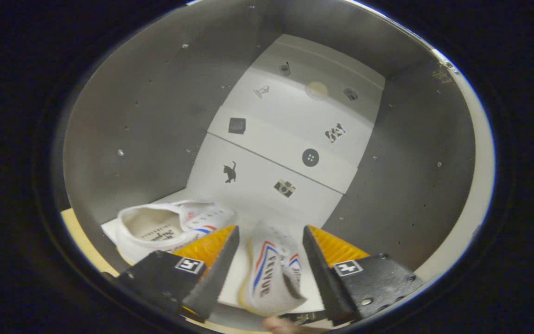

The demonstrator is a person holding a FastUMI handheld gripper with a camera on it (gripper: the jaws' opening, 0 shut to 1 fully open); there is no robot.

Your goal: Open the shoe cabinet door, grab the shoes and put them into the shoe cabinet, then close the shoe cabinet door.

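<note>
White shoe [271,273] btwn open claw [270,241] fingers

Grey side panels [146,116] flank a white back wall [290,139] dotted with small picture stickers [310,157].

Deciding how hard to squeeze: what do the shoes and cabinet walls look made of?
Shoes, one between the hand-held gripper fingers, one beyond: probably white canvas, matte and creased, rubbery pale sole edge. Cabinet walls: likely coated board, smooth grey with peg holes.

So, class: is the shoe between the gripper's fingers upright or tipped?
Tipped: the shoe lies on its side, striped flank facing up, between the open gripper fingers inside the cabinet.
</note>
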